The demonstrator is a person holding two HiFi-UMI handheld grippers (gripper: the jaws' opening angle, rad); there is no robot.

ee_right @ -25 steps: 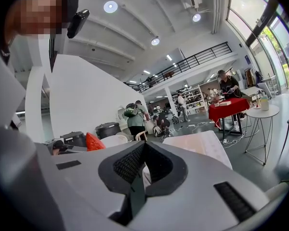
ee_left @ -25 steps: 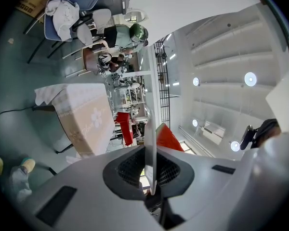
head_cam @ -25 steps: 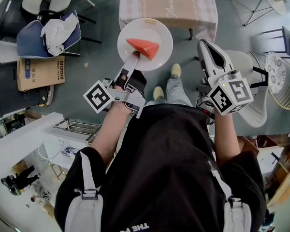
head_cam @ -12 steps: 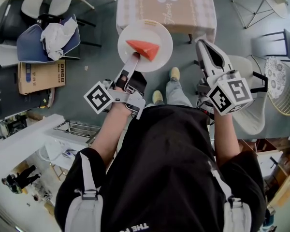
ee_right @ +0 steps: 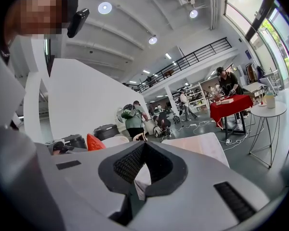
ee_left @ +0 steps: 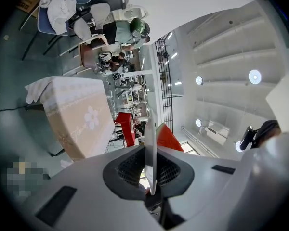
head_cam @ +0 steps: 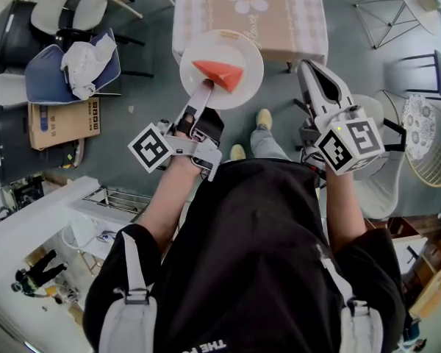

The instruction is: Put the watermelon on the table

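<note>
A red wedge of watermelon (head_cam: 219, 72) lies on a white plate (head_cam: 239, 54). My left gripper (head_cam: 204, 88) is shut on the plate's near rim and holds it level in the air. In the left gripper view the rim (ee_left: 150, 148) stands edge-on between the jaws, with the watermelon (ee_left: 169, 137) behind it. The table (head_cam: 287, 13), covered in a beige cloth with a flower print, stands just ahead; the plate overlaps its near edge in the head view. My right gripper (head_cam: 309, 68) is shut and empty, to the right of the plate, and looks toward the table (ee_right: 202, 148).
Chairs with a blue cushion and white cloth (head_cam: 73, 61) and a cardboard box (head_cam: 62, 123) stand on the floor at the left. A white round chair (head_cam: 382, 160) is close on the right. People and a red-covered table (ee_right: 231, 105) are far back.
The table has come closer in the head view, and the plate now overlaps its near edge. Both grippers have kept their places ahead of the body, the plate still held.
</note>
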